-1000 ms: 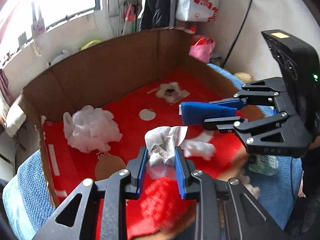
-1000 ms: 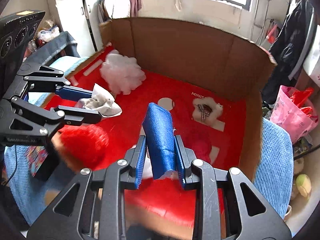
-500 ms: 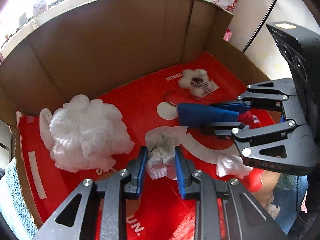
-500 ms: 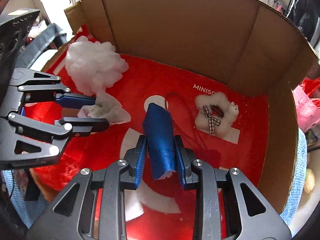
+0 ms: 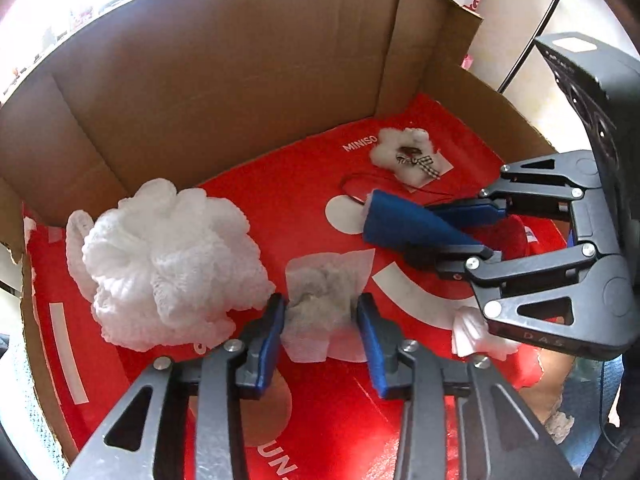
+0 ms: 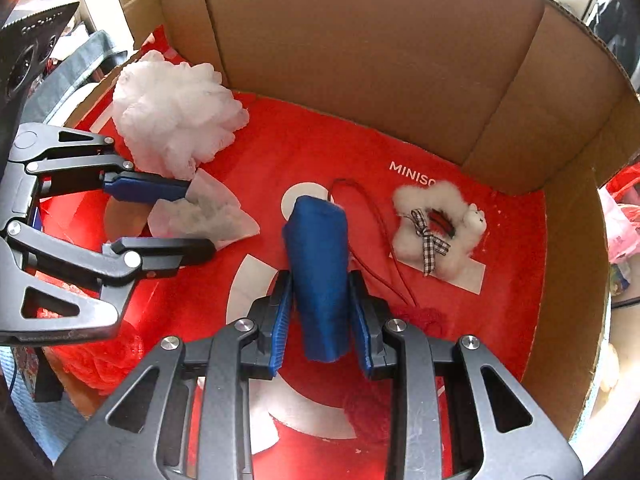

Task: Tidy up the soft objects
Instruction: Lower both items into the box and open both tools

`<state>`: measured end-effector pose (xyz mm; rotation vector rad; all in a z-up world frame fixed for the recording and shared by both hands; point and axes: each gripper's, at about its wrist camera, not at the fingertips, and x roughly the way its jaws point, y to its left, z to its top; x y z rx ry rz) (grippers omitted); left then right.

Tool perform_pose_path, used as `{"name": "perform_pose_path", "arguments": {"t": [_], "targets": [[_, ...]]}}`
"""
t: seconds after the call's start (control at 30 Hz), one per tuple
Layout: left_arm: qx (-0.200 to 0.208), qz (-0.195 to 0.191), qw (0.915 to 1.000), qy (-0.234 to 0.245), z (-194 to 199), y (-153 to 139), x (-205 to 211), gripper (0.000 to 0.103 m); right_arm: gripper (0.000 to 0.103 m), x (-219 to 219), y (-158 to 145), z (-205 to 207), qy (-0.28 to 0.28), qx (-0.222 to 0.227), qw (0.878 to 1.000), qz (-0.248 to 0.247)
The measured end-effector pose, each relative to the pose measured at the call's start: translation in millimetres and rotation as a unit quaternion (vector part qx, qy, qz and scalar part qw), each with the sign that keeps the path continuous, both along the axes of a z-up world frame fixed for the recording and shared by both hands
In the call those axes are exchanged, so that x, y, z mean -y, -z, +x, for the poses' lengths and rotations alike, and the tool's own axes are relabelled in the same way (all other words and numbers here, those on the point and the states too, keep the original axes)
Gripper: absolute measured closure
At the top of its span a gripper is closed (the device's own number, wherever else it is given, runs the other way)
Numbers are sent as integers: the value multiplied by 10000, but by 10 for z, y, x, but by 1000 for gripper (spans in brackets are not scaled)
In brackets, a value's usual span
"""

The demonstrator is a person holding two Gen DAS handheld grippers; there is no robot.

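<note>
My left gripper [image 5: 320,308] has its jaws opened slightly around a crumpled white tissue wad [image 5: 324,300] that rests low over the red floor of the cardboard box [image 5: 240,80]; it also shows in the right wrist view [image 6: 200,216]. My right gripper [image 6: 322,292] is shut on a blue cloth roll [image 6: 320,264], also seen in the left wrist view [image 5: 404,228]. A white mesh bath pouf [image 5: 160,264] lies at the left. A small white plush with a checked bow [image 6: 436,228] lies at the back right.
The box has tall brown walls at the back and sides [image 6: 360,60]. A red cord [image 6: 372,240] loops on the red liner [image 5: 300,208]. A white scrap [image 5: 476,332] and red fuzzy material [image 6: 100,360] lie near the front edge.
Both grippers moved forward and down into the box. The left jaws have widened around the tissue wad, which now sits on the floor. The blue roll stays gripped.
</note>
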<state>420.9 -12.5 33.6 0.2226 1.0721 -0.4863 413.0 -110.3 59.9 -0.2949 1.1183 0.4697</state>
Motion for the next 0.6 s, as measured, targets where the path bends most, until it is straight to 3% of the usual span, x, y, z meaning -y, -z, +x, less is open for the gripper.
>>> {"name": "perform_pose_path", "arguments": {"t": [0.27,0.37,0.4,0.43,0.6], "targets": [[101,117,9999,-9,-47,-44,62,47,74,-66,-5,-22,-17,71,9999,-146],[133,131,9998,-23,-84,-109,61,44,63,-106,-5,-43,-26,97,9998,-170],[144,123,9998,-24,-93,-122,57,43,51,-111,-15,-63,-34,124,9998,-179],[150,117,9998,-35,-104,-135,64,42,47,-113,-23,-80,-52,186,9996,-187],[180,89,9998,-65,-141,-183,37,41,46,-119,-72,-128,-72,308,9993,-210]]}}
